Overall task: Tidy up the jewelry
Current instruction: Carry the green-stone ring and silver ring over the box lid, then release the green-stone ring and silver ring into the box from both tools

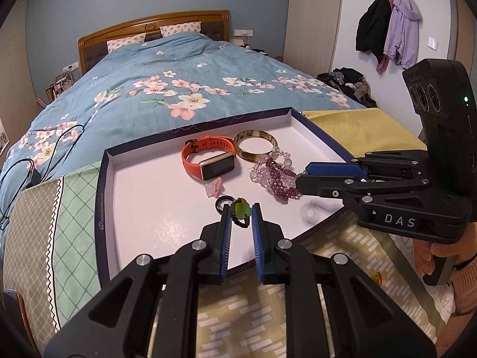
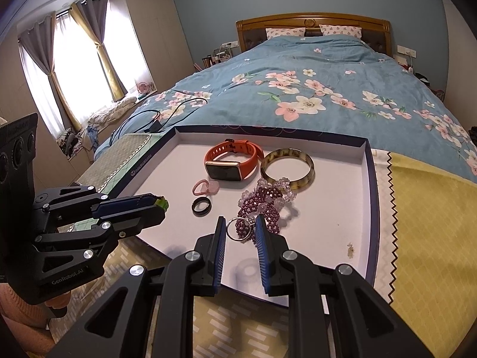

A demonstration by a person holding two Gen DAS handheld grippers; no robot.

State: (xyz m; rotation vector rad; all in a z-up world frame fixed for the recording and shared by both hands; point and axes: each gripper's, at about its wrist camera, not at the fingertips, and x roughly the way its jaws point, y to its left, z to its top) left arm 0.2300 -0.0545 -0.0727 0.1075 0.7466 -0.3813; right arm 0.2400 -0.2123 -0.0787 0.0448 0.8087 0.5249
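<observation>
The left gripper [image 1: 241, 210] pinches a green flower ring [image 1: 241, 207] and the right gripper [image 2: 240, 227] pinches a silver ring [image 2: 235, 229], both over the tray's [image 2: 371, 179] front edge, maybe to sort them

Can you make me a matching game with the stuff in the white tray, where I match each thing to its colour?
Things:
1. watch
2. bangle
3. plain ring
4. bead bracelet

Colours:
A. black
B. orange strap
C. dark purple and clear
D. mottled yellow-brown

Pairs: 1-B, 2-D, 3-A, 4-C.

All four lie in the tray at the foot of the bed.
</observation>
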